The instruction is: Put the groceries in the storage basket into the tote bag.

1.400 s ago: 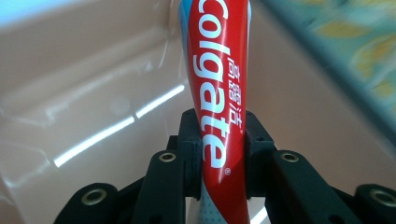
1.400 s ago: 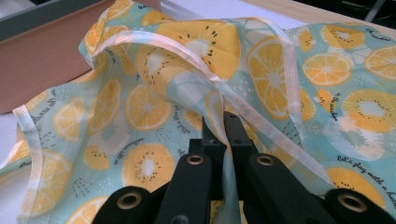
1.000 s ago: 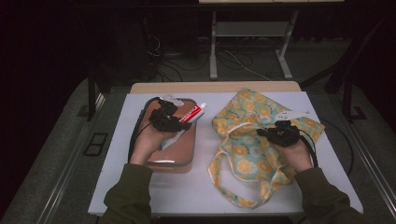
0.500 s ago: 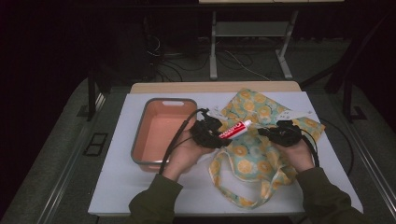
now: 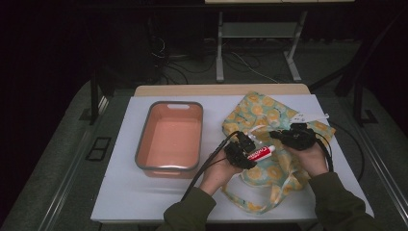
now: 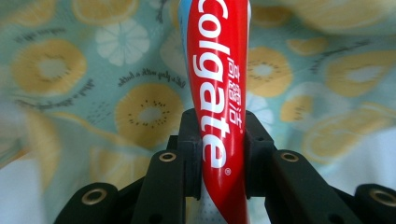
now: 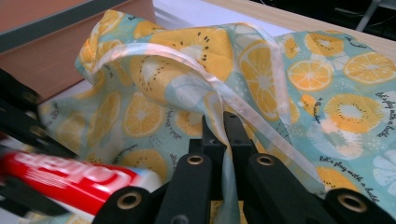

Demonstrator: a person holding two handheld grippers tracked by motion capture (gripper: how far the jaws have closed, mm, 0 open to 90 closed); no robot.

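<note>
A red and white toothpaste tube [image 5: 260, 153] is clamped between the jaws of my left gripper [image 5: 243, 153], over the fruit-print drawstring bag [image 5: 269, 113]. In the left gripper view the tube [image 6: 216, 88] runs up between the two black pads [image 6: 189, 144], with the bag's cloth [image 6: 93, 93] close behind it. My right gripper [image 5: 294, 137] is shut on the bag's rim. In the right gripper view its jaws pinch the cloth edge [image 7: 223, 140] and lift the mouth open. The tube [image 7: 74, 179] enters that view from the lower left.
An empty pink tub with a grey rim [image 5: 169, 137] stands left of the bag on the white tabletop [image 5: 120, 192]. The bag's ribbon drawstring [image 5: 250, 199] trails toward the front edge. A white tag [image 5: 308, 117] lies at the bag's far corner.
My left gripper has carried the toothpaste tube out of the pink tub, rightward and down to the bag's mouth. My right gripper has stayed put on the bag's rim.
</note>
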